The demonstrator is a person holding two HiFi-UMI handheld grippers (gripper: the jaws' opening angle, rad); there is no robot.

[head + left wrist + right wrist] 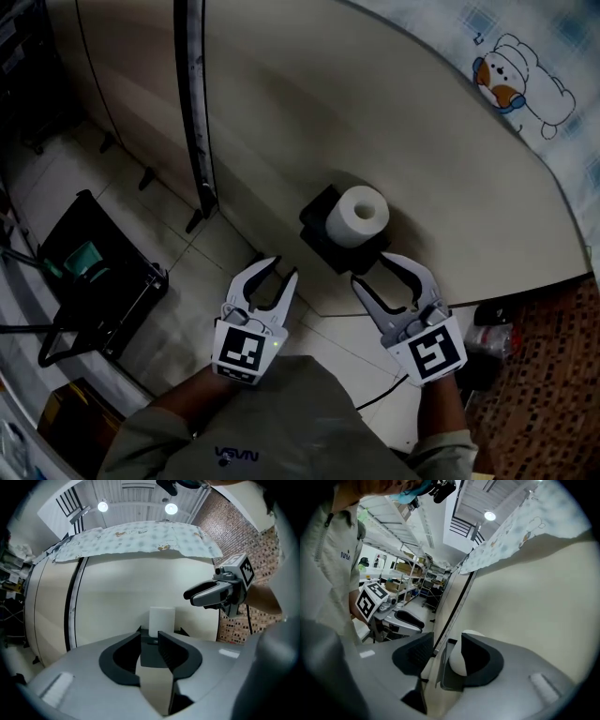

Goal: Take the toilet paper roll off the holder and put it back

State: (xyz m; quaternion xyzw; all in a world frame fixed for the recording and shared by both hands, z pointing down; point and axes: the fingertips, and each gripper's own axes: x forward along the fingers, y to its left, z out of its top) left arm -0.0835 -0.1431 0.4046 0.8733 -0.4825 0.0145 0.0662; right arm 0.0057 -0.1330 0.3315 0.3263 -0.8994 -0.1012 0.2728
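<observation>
Right tool (446, 642) partly hides roll (457, 661), seemingly untouched.

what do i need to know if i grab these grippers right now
Left gripper: fingers open, empty, short of the roll.
Right gripper: fingers open wide, empty, close in front of the holder.
Toilet paper roll: sits upright on its black holder, against the beige panel.
Done: cannot tell whether the roll has already been off and put back.
Left: if it has not, grip the roll, lift it off, then set it back.
</observation>
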